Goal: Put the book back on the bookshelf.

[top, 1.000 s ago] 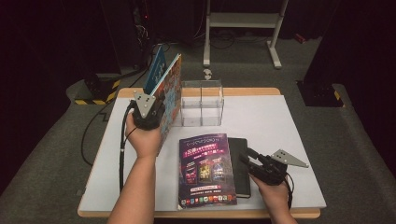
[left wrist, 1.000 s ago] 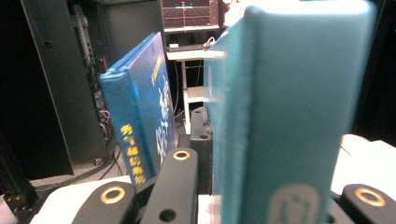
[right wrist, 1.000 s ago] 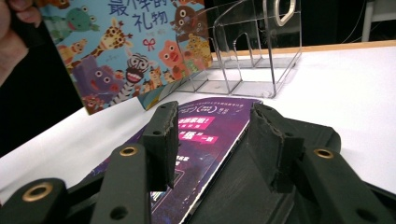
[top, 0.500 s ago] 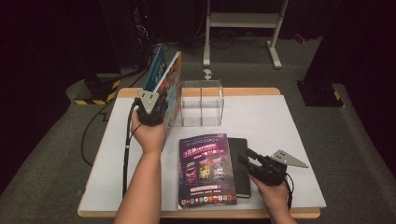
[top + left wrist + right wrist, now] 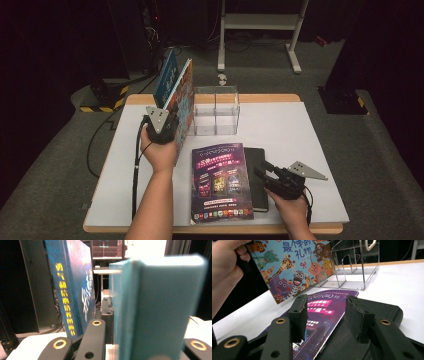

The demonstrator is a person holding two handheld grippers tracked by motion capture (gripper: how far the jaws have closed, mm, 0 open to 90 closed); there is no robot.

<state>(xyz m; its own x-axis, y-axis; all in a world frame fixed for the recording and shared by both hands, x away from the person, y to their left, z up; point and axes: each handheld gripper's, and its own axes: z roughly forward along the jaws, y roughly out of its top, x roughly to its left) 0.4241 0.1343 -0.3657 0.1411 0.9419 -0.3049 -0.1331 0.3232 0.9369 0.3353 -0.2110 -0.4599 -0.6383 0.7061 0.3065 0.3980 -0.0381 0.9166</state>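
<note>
since the earlier pictures little has changed: the left gripper [image 5: 161,127] has shifted only slightly, and the blue hardcover picture book with cartoon animals on its cover [image 5: 181,102] stands nearly as upright as before, just left of the clear acrylic book stand [image 5: 216,111]. its jaws are clamped on that book's lower edge, and in the left gripper view the teal board [image 5: 155,310] sits between them, with a second blue book bearing yellow lettering on its spine [image 5: 68,287] standing just behind. the right gripper [image 5: 267,172] has kept its place at the near right of the white table [image 5: 310,135], jaws apart, its tips over the seam where the glossy purple magazine [image 5: 220,182] overlaps the flat black notebook [image 5: 257,180]; the pads press on nothing. the magazine lies in front of the stand.
</note>
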